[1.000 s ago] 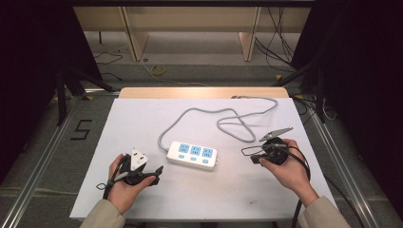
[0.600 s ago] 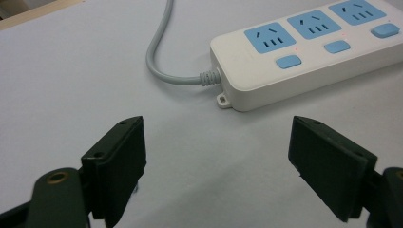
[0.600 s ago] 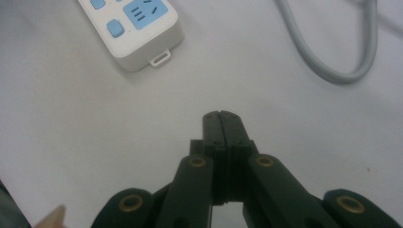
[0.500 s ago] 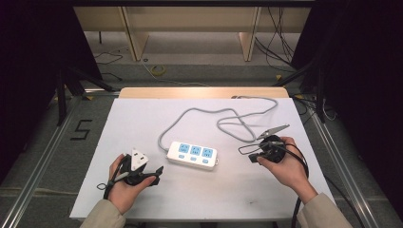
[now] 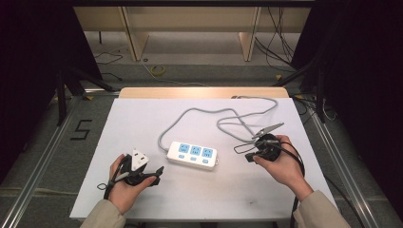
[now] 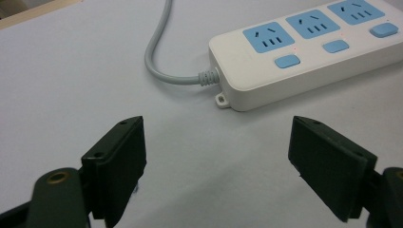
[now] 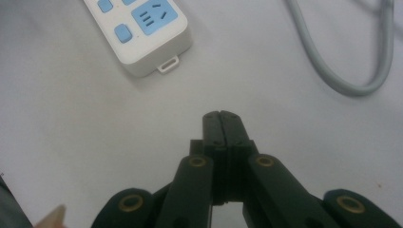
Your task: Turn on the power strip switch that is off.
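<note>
White, rigid plastic power strip with blue sockets (image 5: 193,155) looks light and smooth, best pinched across its short end by the wide-open left gripper (image 6: 216,164), while the right gripper (image 7: 223,118) is clenched empty.

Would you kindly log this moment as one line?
left gripper: open, empty | right gripper: shut, empty | power strip: flat between them, untouched | cord: looped behind

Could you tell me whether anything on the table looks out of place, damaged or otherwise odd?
Nothing stands out. The white power strip lies flat and looks intact, slightly askew on the table, with its grey cord in loose loops behind it.
</note>
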`<state>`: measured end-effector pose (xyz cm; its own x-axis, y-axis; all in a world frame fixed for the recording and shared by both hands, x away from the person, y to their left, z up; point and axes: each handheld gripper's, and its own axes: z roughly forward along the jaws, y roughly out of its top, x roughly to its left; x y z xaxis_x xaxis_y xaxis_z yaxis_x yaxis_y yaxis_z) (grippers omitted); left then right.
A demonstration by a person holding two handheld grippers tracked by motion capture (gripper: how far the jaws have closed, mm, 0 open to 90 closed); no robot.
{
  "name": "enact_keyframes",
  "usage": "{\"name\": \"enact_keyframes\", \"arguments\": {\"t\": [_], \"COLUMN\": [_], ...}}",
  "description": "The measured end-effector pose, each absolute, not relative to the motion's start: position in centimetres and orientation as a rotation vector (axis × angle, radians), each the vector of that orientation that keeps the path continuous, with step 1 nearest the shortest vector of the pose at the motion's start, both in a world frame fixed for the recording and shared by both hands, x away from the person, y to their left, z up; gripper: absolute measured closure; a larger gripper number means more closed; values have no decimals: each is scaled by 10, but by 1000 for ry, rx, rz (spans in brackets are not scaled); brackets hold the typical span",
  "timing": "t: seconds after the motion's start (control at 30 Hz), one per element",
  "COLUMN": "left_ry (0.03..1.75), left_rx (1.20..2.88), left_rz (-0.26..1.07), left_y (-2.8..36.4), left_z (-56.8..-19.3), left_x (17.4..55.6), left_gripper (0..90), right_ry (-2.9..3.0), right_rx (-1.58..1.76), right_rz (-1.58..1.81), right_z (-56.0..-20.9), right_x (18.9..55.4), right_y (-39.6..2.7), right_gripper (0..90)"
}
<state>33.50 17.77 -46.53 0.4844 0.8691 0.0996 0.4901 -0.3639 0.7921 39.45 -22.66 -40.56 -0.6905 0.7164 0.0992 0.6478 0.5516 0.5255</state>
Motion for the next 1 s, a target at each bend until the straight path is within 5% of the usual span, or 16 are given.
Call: {"name": "enact_keyframes", "arguments": {"t": [1.0], "left_ry": [1115], "left_rx": [2016], "left_rz": [678], "left_y": [177], "left_z": [-465], "left_x": [335], "left_gripper": [202], "right_ry": [2687], "right_rx": [1137], "right_rz": [805], "right_z": [-395], "right_x": [405], "right_y": [-211], "right_gripper": [900]}}
